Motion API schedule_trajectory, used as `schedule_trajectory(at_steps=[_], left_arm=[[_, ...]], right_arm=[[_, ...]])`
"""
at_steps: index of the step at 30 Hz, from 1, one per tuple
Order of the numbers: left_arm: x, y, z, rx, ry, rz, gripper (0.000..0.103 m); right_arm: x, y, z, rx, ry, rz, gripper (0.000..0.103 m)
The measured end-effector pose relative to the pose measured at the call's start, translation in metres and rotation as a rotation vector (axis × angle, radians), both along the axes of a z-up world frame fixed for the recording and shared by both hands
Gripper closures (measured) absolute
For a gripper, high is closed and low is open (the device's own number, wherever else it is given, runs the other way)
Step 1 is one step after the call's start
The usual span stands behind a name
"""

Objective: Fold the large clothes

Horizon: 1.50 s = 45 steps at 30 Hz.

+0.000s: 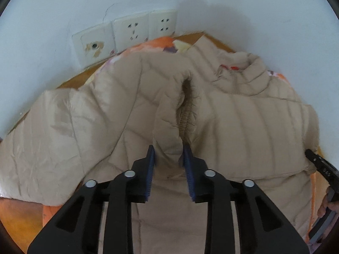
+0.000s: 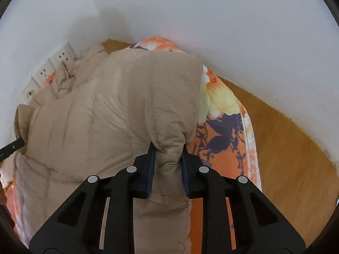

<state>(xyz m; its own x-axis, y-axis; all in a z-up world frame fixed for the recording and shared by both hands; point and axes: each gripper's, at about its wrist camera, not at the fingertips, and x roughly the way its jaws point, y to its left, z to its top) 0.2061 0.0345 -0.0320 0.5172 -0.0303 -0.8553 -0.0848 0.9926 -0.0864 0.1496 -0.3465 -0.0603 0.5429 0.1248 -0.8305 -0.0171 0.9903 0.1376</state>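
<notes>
The beige puffer jacket (image 1: 243,114) lies on the floral-covered surface (image 2: 222,148), its long axis running toward the collar at 1 o'clock in the left view, while the left tool (image 1: 168,156) and right tool (image 2: 168,154) each pinch a fold of it.

Jacket (image 1: 243,114): spread on the blanket (image 2: 222,139), collar at the far end.
Blanket: lies on the wooden surface (image 2: 286,158), which shows at its right and far edges.
Sockets (image 1: 133,29): on the wall (image 1: 254,10), just behind the jacket's far left.
Left gripper (image 1: 168,156): clamped on a near fold of the jacket.
Right gripper (image 2: 168,154): pinching the jacket's right edge.
</notes>
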Motion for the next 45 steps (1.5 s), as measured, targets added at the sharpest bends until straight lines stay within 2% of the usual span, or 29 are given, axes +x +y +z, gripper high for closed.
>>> schedule_trajectory(at_steps=[2,3,4,9,13,17,22,25,28,33,38,40,45], left_arm=[[-0.003,0.004,-0.003,0.015,-0.009,0.017,0.052],[-0.003,0.004,-0.002,0.02,-0.014,0.022,0.04],[-0.007,0.007,0.0,0.028,-0.03,0.034,0.033],[-0.032,0.024,0.008,-0.009,-0.054,0.064,0.022],[-0.049,0.044,0.012,-0.021,-0.058,0.078,0.022],[-0.064,0.07,0.015,0.031,-0.065,0.131,0.022],[-0.078,0.112,0.013,0.076,-0.04,0.23,0.022],[-0.087,0.134,0.014,0.098,-0.029,0.276,0.022],[-0.096,0.158,0.013,0.125,-0.024,0.317,0.019],[-0.109,0.198,0.005,0.122,0.001,0.405,0.016],[-0.113,0.226,-0.004,0.157,0.009,0.472,0.015],[-0.111,0.233,-0.007,0.172,0.008,0.491,0.011],[-0.107,0.259,-0.015,0.172,0.019,0.543,0.011]], right_arm=[[0.0,-0.001,-0.003,-0.016,0.002,-0.005,0.078],[-0.001,-0.002,-0.005,-0.023,0.002,-0.01,0.074],[-0.001,-0.002,-0.006,-0.03,0.0,-0.013,0.071],[0.0,-0.002,-0.008,-0.043,-0.01,-0.006,0.069],[-0.006,-0.003,0.001,-0.031,-0.021,-0.026,0.065],[-0.02,0.007,0.012,-0.112,-0.056,-0.024,0.063],[-0.042,0.021,0.028,-0.139,-0.1,-0.004,0.04],[-0.056,0.026,0.038,-0.137,-0.109,0.017,0.034],[-0.072,0.033,0.047,-0.133,-0.098,0.041,0.032],[-0.095,0.045,0.053,-0.074,-0.069,0.053,0.031],[-0.116,0.064,0.048,-0.024,-0.032,0.055,0.031],[-0.122,0.071,0.045,-0.021,-0.018,0.064,0.031],[-0.133,0.085,0.038,-0.035,0.014,0.07,0.031]])
